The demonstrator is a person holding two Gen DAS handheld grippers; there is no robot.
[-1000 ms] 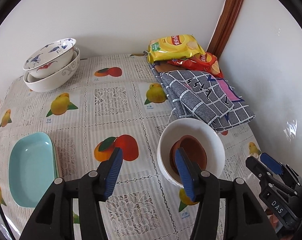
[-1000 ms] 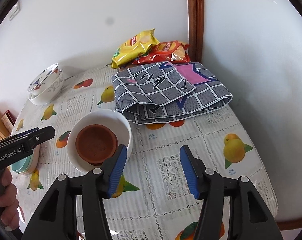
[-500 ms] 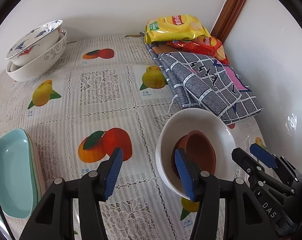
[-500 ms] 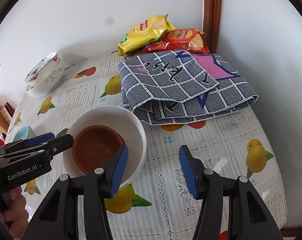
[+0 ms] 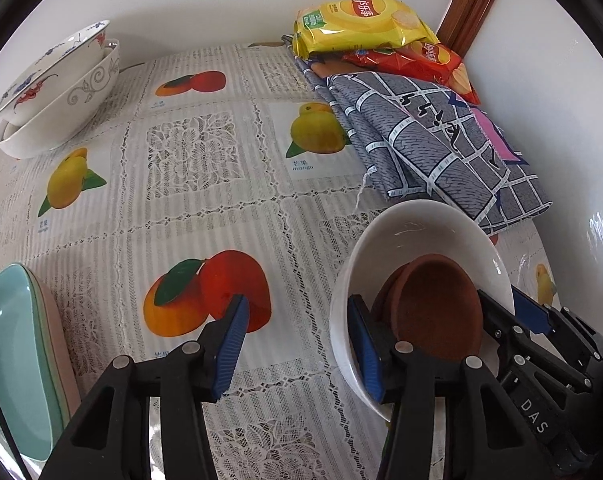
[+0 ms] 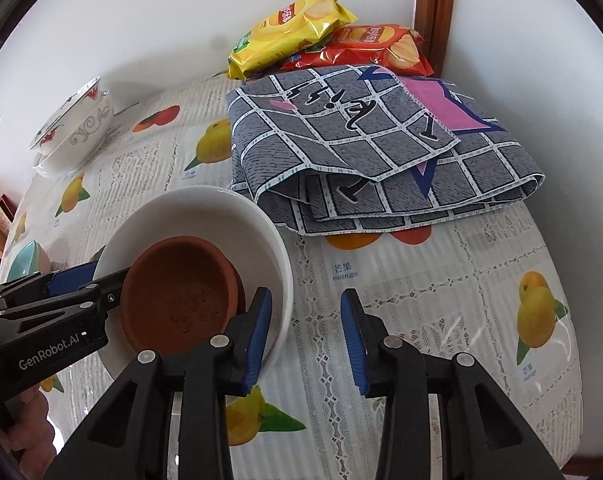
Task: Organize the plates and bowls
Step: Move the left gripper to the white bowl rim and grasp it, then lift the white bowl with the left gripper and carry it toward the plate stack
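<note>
Both tongs are held low, jaws apart, straddling opposite rim sides of the white bowl (image 5: 417, 236): left gripper (image 5: 297, 344), right gripper (image 6: 305, 332). The terracotta saucer (image 6: 177, 292) lies inside, near the table's right edge.

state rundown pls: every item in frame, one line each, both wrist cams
left hand-held gripper: open, straddling the white bowl's rim
right hand-held gripper: open, straddling the opposite rim
white bowl: upright, brown dish inside
brown dish: tilted in the bowl
patterned bowls: two nested at the far corner
teal dish: stacked on another dish
checked cloth: folded
chip bags: closed, against the wall
</note>
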